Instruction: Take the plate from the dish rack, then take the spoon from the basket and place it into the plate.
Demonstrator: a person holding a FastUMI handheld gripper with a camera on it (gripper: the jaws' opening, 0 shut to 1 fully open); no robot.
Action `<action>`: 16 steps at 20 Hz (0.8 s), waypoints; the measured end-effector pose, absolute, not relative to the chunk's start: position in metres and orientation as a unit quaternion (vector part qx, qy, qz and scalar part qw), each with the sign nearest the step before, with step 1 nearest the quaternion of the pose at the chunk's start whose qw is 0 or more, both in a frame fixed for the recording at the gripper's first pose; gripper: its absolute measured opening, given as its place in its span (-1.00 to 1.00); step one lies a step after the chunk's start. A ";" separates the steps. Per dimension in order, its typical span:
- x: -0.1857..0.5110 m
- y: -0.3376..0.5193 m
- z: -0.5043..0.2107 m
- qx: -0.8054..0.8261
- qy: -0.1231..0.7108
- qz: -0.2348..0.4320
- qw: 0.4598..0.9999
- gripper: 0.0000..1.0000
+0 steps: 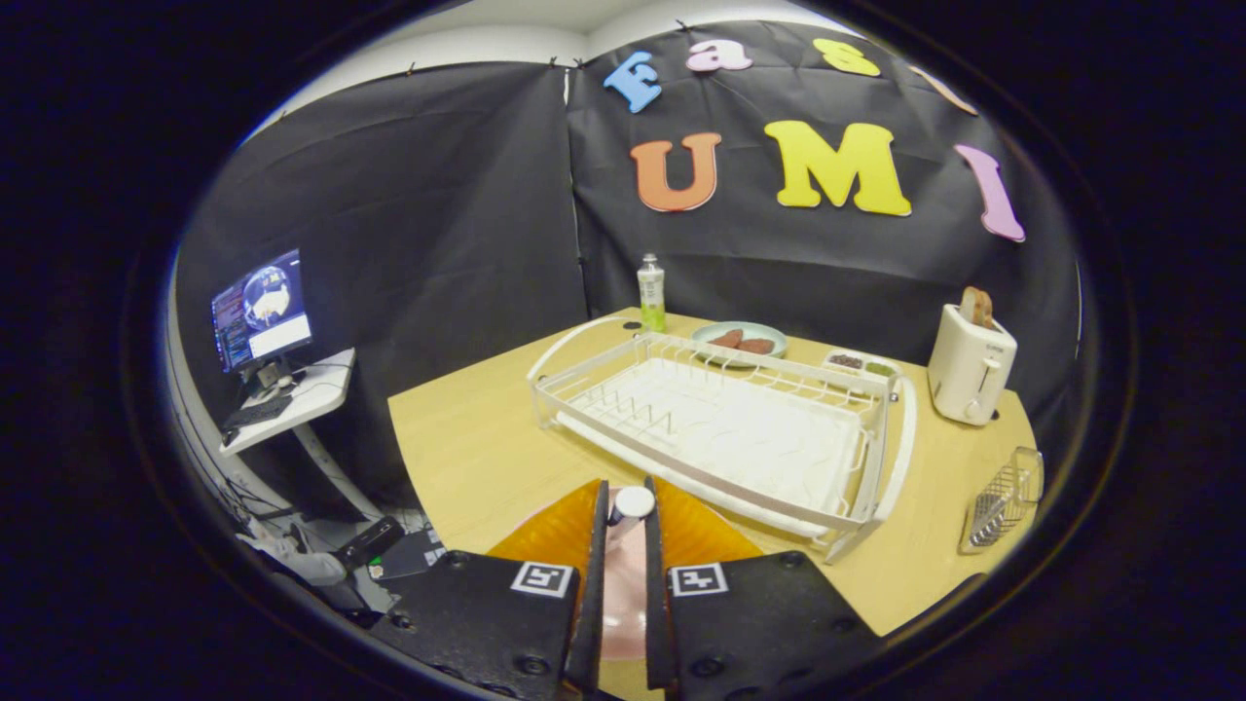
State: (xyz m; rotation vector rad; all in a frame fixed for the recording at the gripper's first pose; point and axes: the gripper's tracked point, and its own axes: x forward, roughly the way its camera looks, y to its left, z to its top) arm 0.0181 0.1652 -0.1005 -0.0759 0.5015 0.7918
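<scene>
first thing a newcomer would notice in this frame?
Probably the claw, its fingers shut on a pink spoon with a white end, held above an orange plate on the wooden table. Just beyond sits the big white dish rack, with no dishes in it. Further back, a toaster with bread in its slot and a green bottle stand out against the black wall.

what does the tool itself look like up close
The tool has two broad, flat black body blocks with visible screws, one on each side. Each block carries a square white fiducial tag with a black pattern near its inner edge. Two thin, flat fingers run forward side by side from between the blocks.
</scene>
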 end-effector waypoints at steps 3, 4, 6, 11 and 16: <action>0.021 0.162 -0.092 -0.032 0.231 0.373 0.898 -0.24; 0.022 0.159 -0.089 -0.031 0.226 0.368 0.901 -0.10; 0.024 0.154 -0.081 -0.031 0.215 0.355 0.909 0.16; 0.033 0.133 -0.051 -0.031 0.155 0.284 0.946 0.62; 0.031 0.093 -0.002 -0.004 0.073 0.185 0.980 0.93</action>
